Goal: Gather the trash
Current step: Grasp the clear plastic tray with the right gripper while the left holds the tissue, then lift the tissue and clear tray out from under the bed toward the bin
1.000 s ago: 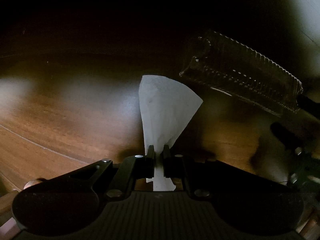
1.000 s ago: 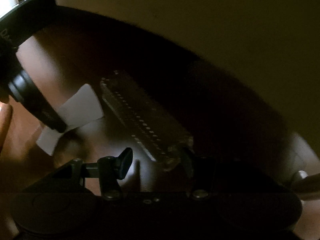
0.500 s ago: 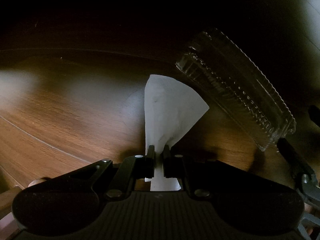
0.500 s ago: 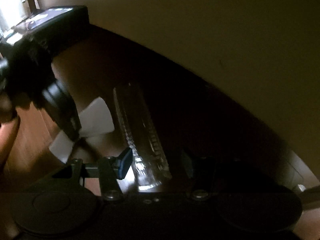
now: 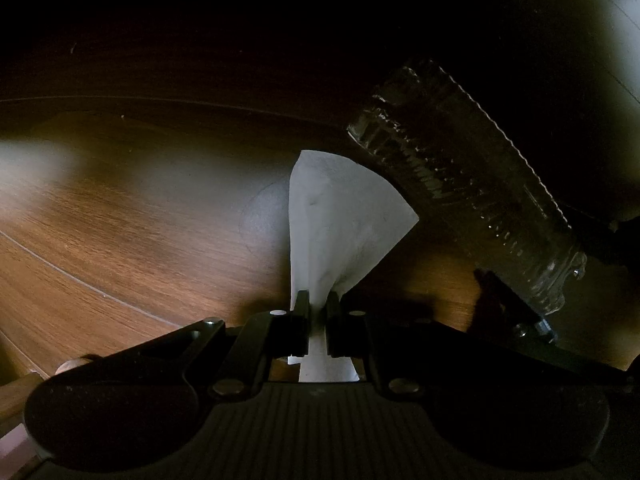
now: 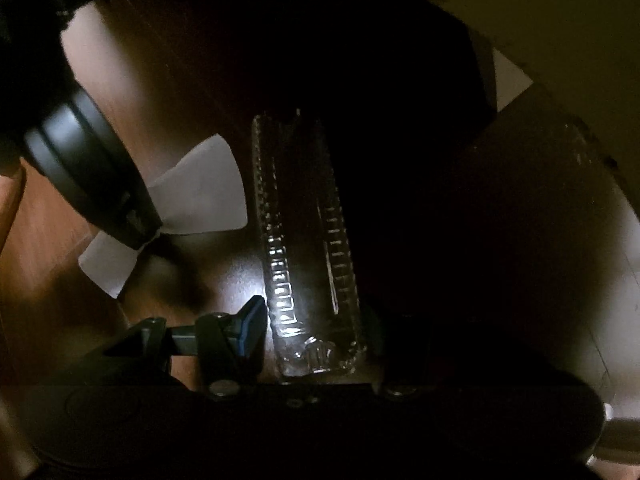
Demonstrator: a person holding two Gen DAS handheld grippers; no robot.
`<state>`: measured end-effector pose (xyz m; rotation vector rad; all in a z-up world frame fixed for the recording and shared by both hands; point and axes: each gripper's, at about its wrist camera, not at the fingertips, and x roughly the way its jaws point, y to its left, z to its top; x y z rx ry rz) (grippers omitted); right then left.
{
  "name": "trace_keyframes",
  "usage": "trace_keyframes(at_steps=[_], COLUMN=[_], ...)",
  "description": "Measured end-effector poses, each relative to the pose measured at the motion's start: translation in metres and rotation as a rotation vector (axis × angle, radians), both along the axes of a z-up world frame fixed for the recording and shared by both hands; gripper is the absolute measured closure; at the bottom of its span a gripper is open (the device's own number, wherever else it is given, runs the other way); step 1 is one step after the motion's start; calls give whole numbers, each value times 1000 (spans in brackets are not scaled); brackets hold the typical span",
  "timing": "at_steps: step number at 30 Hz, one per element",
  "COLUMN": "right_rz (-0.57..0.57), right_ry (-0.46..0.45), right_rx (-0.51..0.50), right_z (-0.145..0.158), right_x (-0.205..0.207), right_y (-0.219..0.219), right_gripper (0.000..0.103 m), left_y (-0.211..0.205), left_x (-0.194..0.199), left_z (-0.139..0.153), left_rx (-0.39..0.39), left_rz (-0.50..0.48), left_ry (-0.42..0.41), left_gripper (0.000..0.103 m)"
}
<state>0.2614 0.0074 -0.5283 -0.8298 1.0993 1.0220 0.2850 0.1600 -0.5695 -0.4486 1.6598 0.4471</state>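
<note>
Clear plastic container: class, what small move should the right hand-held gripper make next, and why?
Probably finish closing on the clear plastic container. Its near end sits between the right hand-held gripper fingers, whose jaws have just been closing, with a gap still visible beside the blue pad. The left hand-held gripper already holds the white paper.

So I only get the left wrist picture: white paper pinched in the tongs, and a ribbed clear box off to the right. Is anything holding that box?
Observer: Nearly. The right tongs straddle the near end of the clear box; their jaws have just been closing, but do not look pressed on it yet.
Operator: What do those tongs look like?
Observer: One finger carries a blue pad, right beside the box's left wall.
Operator: And my paper, seen from there?
Observer: The paper looks like a bow tie, with a flap on each side of the left tongs.
</note>
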Motion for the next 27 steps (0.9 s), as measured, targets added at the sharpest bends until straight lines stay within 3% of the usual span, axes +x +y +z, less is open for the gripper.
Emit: trace_keyframes(at_steps=[1, 4, 10, 18, 27], right_rz=[1, 0, -124, -282, -451], right_ry=[3, -3, 82, 151, 147], right_rx=[-3, -29, -76, -135, -110], right_z=[-13, -13, 7, 67, 154], right_x=[-5, -10, -22, -43, -71], right_y=[6, 6, -11, -48, -84], right_gripper=[58, 61, 61, 61, 61], left_y=[0, -1, -9, -30, -60], left_x=[0, 1, 3, -7, -34], left_z=[0, 1, 15, 65, 161], left_rx=[-1, -5, -21, -44, -44], left_rz=[0, -5, -25, -65, -150], left_ry=[1, 1, -5, -35, -150], left_gripper=[96, 96, 96, 96, 96])
